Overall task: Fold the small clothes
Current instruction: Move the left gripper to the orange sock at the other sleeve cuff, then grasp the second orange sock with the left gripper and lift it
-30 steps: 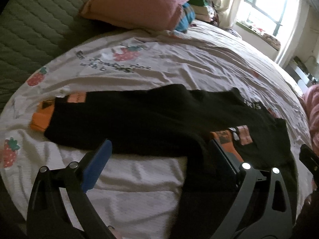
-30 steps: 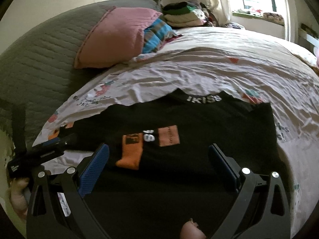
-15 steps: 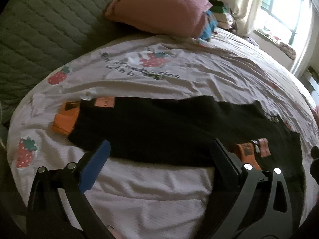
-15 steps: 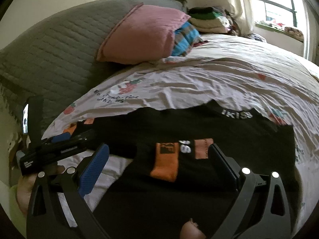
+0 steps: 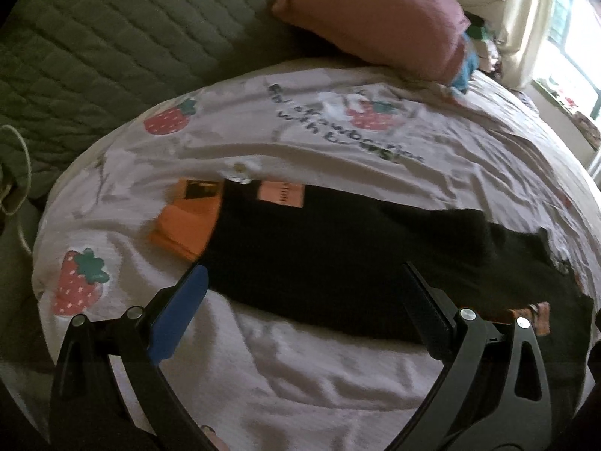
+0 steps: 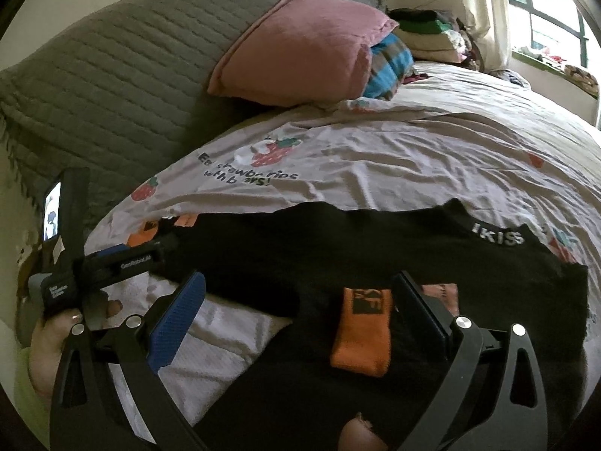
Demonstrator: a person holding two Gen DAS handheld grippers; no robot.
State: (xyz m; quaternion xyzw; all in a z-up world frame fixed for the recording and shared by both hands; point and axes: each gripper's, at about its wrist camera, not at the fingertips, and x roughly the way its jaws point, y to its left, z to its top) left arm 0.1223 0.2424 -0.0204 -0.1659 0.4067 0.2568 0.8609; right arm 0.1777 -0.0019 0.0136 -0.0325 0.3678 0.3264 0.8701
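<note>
Sweatshirt, black, lies spread flat on strawberry sheet ready for folding; left gripper and right gripper both gape empty above it, left one nearing sleeve.

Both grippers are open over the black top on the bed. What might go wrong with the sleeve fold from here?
1. The left gripper hangs over the sleeve mid-length, not at the orange cuff; a grasp here may leave the cuff trailing.
2. The sheet is wrinkled and soft beneath, so the gripper may pinch it along with the sleeve.
3. The right gripper holds nothing, so the top may slide.
</note>
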